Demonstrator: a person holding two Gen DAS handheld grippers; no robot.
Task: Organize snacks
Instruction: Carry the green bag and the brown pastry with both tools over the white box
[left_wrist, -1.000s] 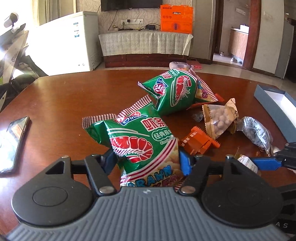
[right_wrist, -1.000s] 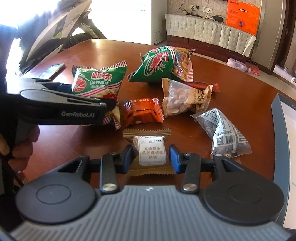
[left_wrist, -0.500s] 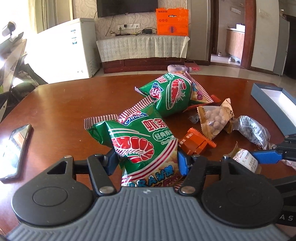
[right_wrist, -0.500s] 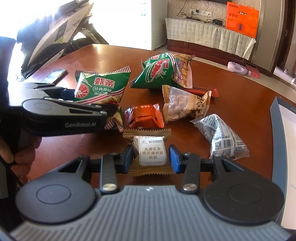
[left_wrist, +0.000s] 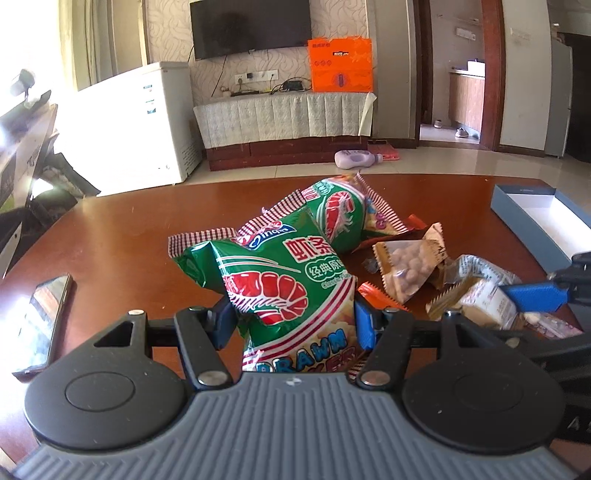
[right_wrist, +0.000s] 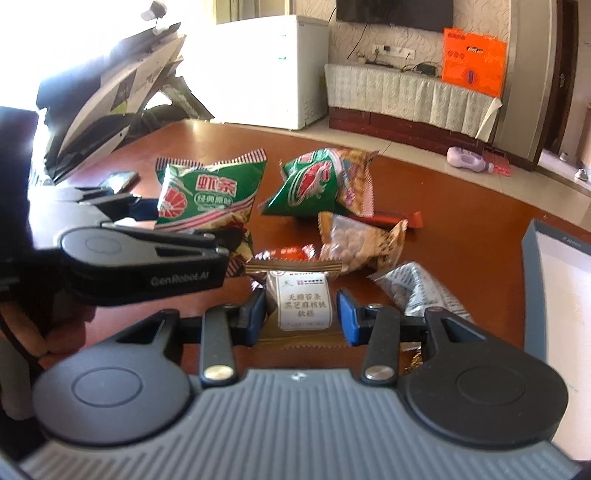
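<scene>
My left gripper (left_wrist: 291, 325) is shut on a green prawn-cracker bag (left_wrist: 280, 280), holding it by its lower part just above the brown table (left_wrist: 129, 229). The same bag (right_wrist: 210, 195) shows at the left of the right wrist view. My right gripper (right_wrist: 301, 317) is shut on a small brown-and-white snack packet (right_wrist: 303, 302), also raised off the table. Still lying on the table are a second green prawn bag (left_wrist: 340, 214), a clear peanut packet (left_wrist: 406, 269), an orange packet (right_wrist: 288, 254) and a silver packet (right_wrist: 421, 291).
An open blue-grey box (left_wrist: 517, 214) with a white inside lies at the table's right edge. A phone (left_wrist: 44, 317) lies flat at the left. A parked scooter (right_wrist: 110, 96) stands beyond the table's left side, with a white freezer (left_wrist: 147, 122) behind.
Both grippers have risen a little, each carrying its packet with it. The loose snacks have stayed where they were on the table.
</scene>
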